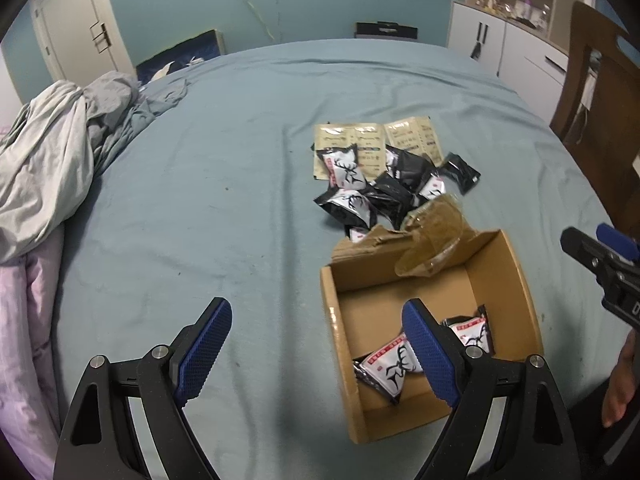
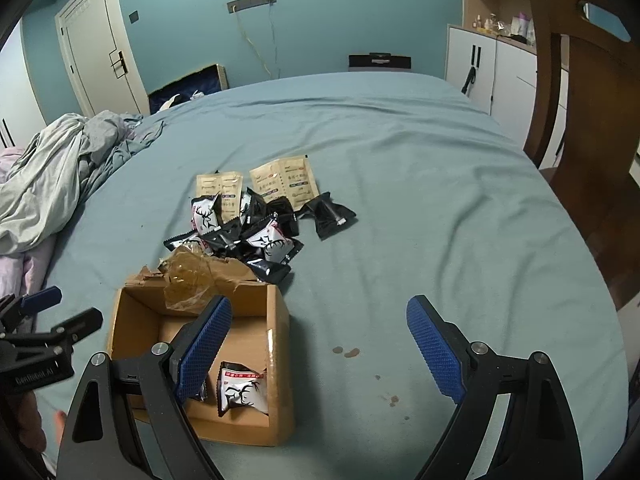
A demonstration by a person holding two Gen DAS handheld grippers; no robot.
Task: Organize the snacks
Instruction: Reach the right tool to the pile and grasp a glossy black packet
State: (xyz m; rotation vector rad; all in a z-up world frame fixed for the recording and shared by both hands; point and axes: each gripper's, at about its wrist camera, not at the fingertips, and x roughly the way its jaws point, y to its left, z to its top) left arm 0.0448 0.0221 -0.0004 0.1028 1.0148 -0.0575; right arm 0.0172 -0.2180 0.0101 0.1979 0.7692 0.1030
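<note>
1. The left gripper (image 1: pixel 316 356) hovers low over the bed (image 1: pixel 200 200), fingers (image 1: pixel 206 346) spread wide and holding nothing; its right finger hangs above the cardboard box (image 1: pixel 520 292).
2. The right gripper (image 2: pixel 320 354) likewise has its fingers (image 2: pixel 434 350) released and empty, with the left finger over the box and the right one over bare sheet.
3. The cardboard box is open-topped, brown, with a torn far flap and crumpled clear tape (image 2: pixel 188 284) at that edge. It holds two snack packets (image 2: pixel 240 394): white fronts with a black antler print, red label strip and black crimped ends.
4. Just beyond the box's far edge lies the loose snack pile (image 1: pixel 384 188), a heap of the same black-and-white packets, overlapping and touching one another.
5. Behind the pile, flat beige sachets (image 1: pixel 376 144) lie side by side, partly covered by it.
6. Open sheet extends left of the box and pile up to the rumpled bedding (image 1: pixel 60 148); a wooden chair (image 2: pixel 592 120) stands at the bed's right edge.
</note>
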